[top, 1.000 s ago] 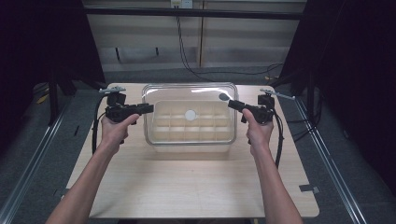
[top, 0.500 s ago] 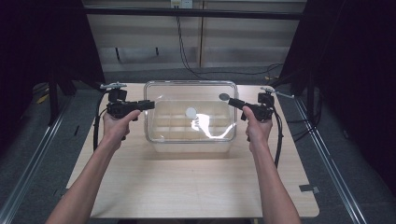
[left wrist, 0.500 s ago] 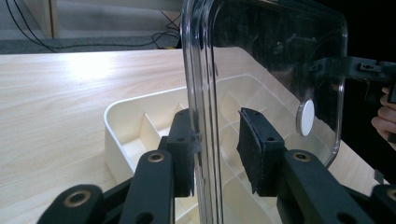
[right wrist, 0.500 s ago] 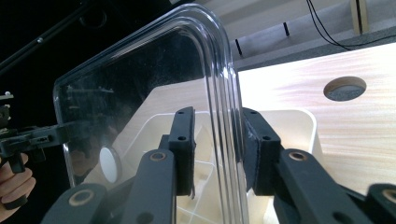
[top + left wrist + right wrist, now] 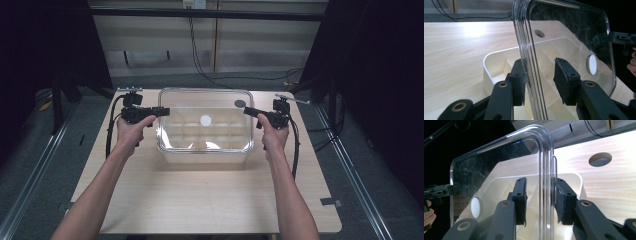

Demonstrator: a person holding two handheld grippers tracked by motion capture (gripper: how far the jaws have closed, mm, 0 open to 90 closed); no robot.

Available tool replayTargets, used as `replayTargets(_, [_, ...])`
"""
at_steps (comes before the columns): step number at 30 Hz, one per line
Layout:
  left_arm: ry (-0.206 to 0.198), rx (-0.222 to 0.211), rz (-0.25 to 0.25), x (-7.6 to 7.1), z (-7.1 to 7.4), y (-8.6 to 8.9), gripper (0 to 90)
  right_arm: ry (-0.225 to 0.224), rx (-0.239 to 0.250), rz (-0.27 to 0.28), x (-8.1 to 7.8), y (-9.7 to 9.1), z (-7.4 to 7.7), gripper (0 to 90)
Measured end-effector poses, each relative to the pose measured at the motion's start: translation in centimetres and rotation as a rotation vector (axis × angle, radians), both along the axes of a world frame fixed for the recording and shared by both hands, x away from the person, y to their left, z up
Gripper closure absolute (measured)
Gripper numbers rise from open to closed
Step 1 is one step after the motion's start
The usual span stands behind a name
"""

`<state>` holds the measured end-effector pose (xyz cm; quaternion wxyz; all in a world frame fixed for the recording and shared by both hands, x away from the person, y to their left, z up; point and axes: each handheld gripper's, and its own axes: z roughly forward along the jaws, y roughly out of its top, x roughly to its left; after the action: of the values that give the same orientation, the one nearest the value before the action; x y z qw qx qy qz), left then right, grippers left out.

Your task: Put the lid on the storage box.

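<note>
High view: a person's two forearms reach in from the bottom to a wooden bench point(image 5: 200, 200).
Lid: a clear plastic lid point(image 5: 205, 120) with a white round disc point(image 5: 205, 120) at its middle, lifted above the tray between the two hands.
Tray: a cream divided tray point(image 5: 200, 150) on the bench, under the lid.
Left hand-held gripper point(image 5: 540, 77): jaws narrowly apart around the lid's left edge; left pad point(image 5: 520, 81) touches the rim, the other stands just off it.
Right hand-held gripper point(image 5: 540, 200): jaws narrowly apart around the lid's right edge; whether they press it I cannot tell.
Bench hole: a round hole point(image 5: 600, 159) in the bench beyond the tray.
</note>
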<state>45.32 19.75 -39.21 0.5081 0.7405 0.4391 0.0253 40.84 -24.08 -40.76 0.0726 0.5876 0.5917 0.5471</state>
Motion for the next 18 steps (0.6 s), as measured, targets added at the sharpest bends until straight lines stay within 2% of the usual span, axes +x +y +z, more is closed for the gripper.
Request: replayTargets(18, [0.056,0.023,0.028,1.2,-2.1,-0.3,56.0,0.056,-0.027,-0.006,1.5,0.4,-1.7,61.7])
